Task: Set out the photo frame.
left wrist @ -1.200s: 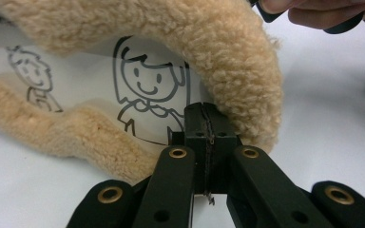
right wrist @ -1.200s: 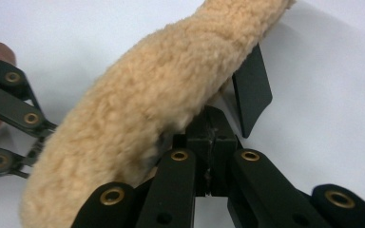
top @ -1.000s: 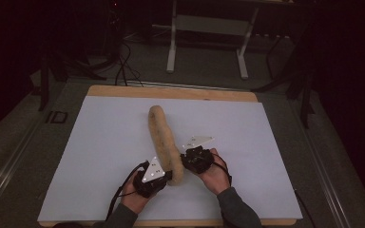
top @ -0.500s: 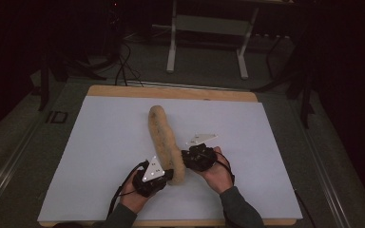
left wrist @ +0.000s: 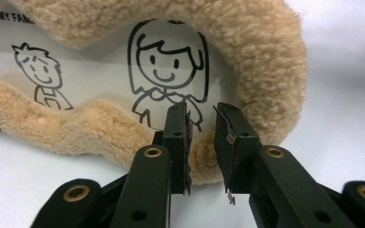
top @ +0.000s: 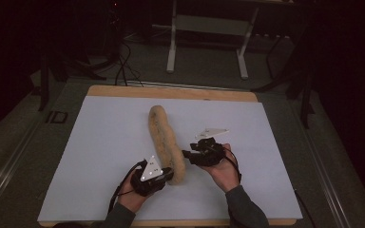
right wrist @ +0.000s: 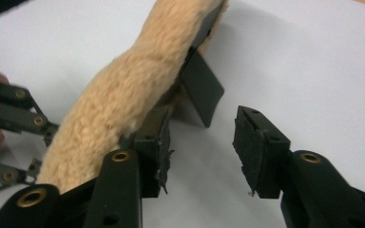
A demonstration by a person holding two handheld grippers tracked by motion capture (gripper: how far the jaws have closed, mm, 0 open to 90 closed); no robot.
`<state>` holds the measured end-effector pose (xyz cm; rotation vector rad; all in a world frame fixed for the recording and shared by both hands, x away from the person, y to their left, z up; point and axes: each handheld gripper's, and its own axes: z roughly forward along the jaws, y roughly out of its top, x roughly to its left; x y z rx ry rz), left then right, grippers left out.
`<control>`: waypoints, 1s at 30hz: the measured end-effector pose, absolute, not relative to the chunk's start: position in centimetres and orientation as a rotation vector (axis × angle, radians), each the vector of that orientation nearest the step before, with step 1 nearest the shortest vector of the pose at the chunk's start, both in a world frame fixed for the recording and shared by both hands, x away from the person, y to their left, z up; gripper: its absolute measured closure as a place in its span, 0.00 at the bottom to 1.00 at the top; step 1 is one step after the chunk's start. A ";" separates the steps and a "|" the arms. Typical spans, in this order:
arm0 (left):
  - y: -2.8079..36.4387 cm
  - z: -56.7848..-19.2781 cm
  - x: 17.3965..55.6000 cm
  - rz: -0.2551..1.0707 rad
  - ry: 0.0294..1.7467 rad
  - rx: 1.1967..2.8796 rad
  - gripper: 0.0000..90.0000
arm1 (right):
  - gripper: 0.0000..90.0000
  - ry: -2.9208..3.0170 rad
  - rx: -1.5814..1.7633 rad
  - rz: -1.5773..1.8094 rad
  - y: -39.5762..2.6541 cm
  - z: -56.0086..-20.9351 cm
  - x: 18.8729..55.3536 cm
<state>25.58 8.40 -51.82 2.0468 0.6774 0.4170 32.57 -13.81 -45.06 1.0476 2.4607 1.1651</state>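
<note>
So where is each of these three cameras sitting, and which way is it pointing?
High view: above the table's near edge, facing forward and down; forearms, left hand-held gripper, right hand-held gripper.
Left gripper view: rides that gripper, facing the fleece frame's drawing.
Right gripper view: rides that gripper, facing the frame's back and stand.
All share the frame and white mat.

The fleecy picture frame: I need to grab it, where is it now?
In the high view the fleecy picture frame stands on the white sheet, its near end between the left gripper and right gripper.

- The long tan fleece-edged picture frame (top: pixel 165 142) stands on the white sheet (top: pixel 100 142), which lies on the wooden table (top: pixel 171 91).
- The left gripper (top: pixel 164 176) sits at its near end, the right gripper (top: pixel 186 154) just right.
</note>
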 end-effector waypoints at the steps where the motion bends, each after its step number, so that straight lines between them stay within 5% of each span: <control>1: 8.5 -51.8 25.6 0.415 0.683 2.047 0.83 | 0.61 2.457 1.067 1.180 -14.0 -44.9 32.6; 30: 11.8 -50.8 26.8 0.442 0.829 1.990 0.74 | 0.43 2.473 1.073 1.359 -12.8 -43.6 30.7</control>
